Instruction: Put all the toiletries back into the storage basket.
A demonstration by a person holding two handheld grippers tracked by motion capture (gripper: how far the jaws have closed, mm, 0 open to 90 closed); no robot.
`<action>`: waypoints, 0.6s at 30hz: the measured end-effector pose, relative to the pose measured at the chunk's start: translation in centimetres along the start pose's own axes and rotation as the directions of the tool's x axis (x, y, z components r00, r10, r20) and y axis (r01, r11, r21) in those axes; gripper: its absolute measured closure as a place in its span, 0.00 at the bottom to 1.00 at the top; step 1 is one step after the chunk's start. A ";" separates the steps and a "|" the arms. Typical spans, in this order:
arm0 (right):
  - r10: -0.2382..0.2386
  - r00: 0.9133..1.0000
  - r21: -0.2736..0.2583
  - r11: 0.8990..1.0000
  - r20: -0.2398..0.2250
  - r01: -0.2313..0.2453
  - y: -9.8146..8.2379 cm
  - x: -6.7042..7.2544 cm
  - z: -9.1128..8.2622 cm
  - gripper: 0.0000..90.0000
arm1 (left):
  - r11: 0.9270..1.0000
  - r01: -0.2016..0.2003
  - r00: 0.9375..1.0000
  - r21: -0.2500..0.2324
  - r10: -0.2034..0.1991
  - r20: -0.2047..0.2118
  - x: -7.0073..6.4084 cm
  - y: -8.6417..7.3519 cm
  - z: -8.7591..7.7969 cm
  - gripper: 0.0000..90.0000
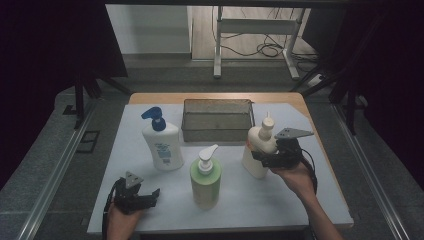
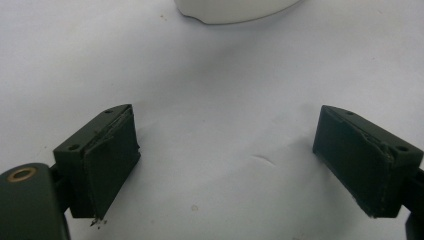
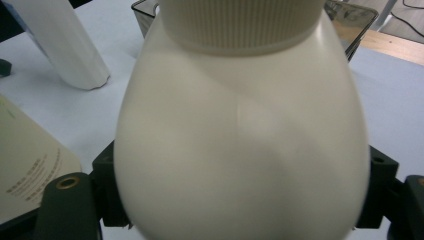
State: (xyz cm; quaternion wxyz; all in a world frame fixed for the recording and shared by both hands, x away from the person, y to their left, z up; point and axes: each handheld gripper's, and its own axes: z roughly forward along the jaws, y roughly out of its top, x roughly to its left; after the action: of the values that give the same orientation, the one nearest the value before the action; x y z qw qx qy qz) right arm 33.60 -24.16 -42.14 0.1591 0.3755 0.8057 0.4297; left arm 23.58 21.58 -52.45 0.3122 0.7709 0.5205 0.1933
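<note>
Gripping cream bottle (image 3: 240,140), right gripper (image 1: 270,159) jaws.

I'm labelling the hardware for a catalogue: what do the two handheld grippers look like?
Both are black, each with two blocky flat-padded jaws. The left gripper and right gripper each carry a grey three-cornered plate on top and trail a black cable. The forearms are unsleeved.

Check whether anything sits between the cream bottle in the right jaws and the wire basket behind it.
Nothing visible does. The cream bottle stands between the jaws of the right gripper, and the wire basket lies just behind and to its left, with bare table cover between them. The green pump bottle and the blue-capped bottle stand off to the left.
</note>
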 end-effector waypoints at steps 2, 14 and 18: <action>0.000 1.000 0.001 1.000 0.007 0.000 0.2 0.1 0.1 0.27 | 1.000 0.000 1.000 0.000 0.000 0.000 0.0 0.0 0.0 0.12; -0.045 0.998 0.043 0.998 0.041 0.043 0.6 0.6 0.6 0.43 | 1.000 0.001 1.000 0.001 -0.001 0.001 0.0 0.0 0.0 0.12; -0.031 0.999 0.048 0.998 0.029 0.030 0.5 0.3 0.5 0.43 | 1.000 0.000 1.000 0.000 0.000 0.000 0.0 0.0 0.0 0.12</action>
State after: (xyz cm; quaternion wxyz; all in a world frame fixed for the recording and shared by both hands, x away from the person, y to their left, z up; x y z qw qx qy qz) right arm 33.93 -23.52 -41.96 0.1684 0.3731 0.8189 0.4021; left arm 23.59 21.58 -52.45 0.3123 0.7709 0.5205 0.1931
